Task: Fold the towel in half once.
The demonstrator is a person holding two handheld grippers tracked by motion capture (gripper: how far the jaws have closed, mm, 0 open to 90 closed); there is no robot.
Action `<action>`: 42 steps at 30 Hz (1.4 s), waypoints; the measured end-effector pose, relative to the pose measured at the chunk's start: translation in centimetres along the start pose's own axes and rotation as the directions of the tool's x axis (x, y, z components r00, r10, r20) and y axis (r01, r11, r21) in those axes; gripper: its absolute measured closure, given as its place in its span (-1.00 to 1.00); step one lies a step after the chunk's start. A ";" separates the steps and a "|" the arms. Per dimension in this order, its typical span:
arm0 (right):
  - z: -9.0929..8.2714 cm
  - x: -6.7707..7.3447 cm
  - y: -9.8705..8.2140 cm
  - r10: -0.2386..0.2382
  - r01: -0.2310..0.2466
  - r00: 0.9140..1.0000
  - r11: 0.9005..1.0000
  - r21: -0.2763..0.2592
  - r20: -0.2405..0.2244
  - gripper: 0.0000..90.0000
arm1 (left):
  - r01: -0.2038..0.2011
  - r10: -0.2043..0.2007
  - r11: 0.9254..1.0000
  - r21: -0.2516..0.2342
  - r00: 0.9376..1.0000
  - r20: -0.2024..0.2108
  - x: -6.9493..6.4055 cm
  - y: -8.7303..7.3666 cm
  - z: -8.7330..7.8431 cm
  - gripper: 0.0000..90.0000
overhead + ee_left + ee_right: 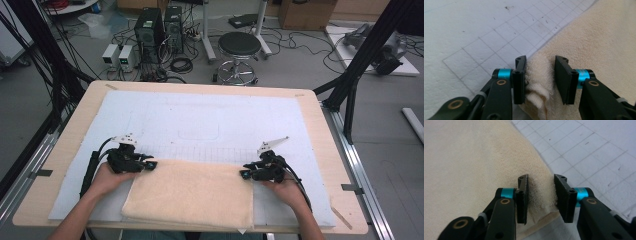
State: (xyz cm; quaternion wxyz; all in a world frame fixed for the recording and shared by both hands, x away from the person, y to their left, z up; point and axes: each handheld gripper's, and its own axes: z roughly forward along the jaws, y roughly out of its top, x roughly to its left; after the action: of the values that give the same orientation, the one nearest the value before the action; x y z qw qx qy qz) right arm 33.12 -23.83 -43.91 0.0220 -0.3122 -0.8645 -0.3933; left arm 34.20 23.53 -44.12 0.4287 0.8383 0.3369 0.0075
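Observation:
A cream towel [192, 192], folded flat, lies on the near part of the white gridded mat [200, 115]. My left gripper [150, 164] points in at the towel's far left corner. In the left gripper view the gripper [540, 75] straddles that corner of the towel [599, 37]: the fabric touches one pad and a narrow gap shows at the other. My right gripper [245, 173] points in at the far right corner. In the right gripper view the gripper [540, 195] has that corner of the towel [474, 157] between its jaws, not visibly squeezed.
The mat covers most of a wooden table [320, 130]. Past the far edge stand a black stool [239, 50], computer towers [150, 30] and floor cables. Black frame posts [360, 60] rise at both sides. The mat beyond the towel is bare.

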 end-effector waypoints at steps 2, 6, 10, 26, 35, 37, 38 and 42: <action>0.0 0.1 0.0 -0.002 0.002 1.000 1.000 0.005 -0.016 0.68 | -0.022 0.022 1.000 0.001 1.000 -0.008 -0.2 0.0 -0.1 0.62; -0.6 0.6 0.2 -0.035 0.035 0.999 0.999 0.000 -0.006 0.78 | -0.053 0.051 0.998 -0.028 0.997 -0.058 -0.9 -0.1 -0.8 0.73; -2.2 1.8 1.4 -0.077 0.077 0.996 0.997 -0.021 0.038 0.80 | -0.056 0.048 0.995 -0.085 0.994 -0.099 -1.5 0.3 -1.8 0.76; -4.1 -1.0 9.0 -0.160 0.172 0.956 0.985 -0.029 0.248 0.80 | -0.026 -0.036 0.973 -0.228 0.964 -0.264 0.7 6.5 -1.4 0.75; -2.7 -5.5 11.3 -0.084 0.105 0.950 0.993 -0.054 0.301 0.79 | 0.026 -0.101 0.972 -0.233 0.943 -0.316 4.0 9.3 1.1 0.75; -1.9 -6.2 11.2 -0.052 0.073 0.953 0.996 -0.060 0.299 0.79 | 0.048 -0.117 0.975 -0.215 0.941 -0.317 4.7 9.2 1.9 0.74; -1.4 -6.5 11.1 -0.040 0.057 0.955 0.997 -0.050 0.295 0.77 | 0.048 -0.112 0.979 -0.199 0.940 -0.322 5.1 9.0 2.2 0.73; 0.3 -7.5 10.7 -0.018 0.024 0.940 1.000 -0.013 0.342 0.27 | 0.066 -0.118 0.987 -0.145 0.916 -0.384 5.3 8.5 3.0 0.18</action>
State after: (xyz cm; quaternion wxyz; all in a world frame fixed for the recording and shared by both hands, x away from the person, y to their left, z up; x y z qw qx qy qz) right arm 45.13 -22.27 -39.11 -0.1352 -0.3665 -0.8551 -0.3410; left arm 43.94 21.01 -41.35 0.4059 0.7735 0.4537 0.1762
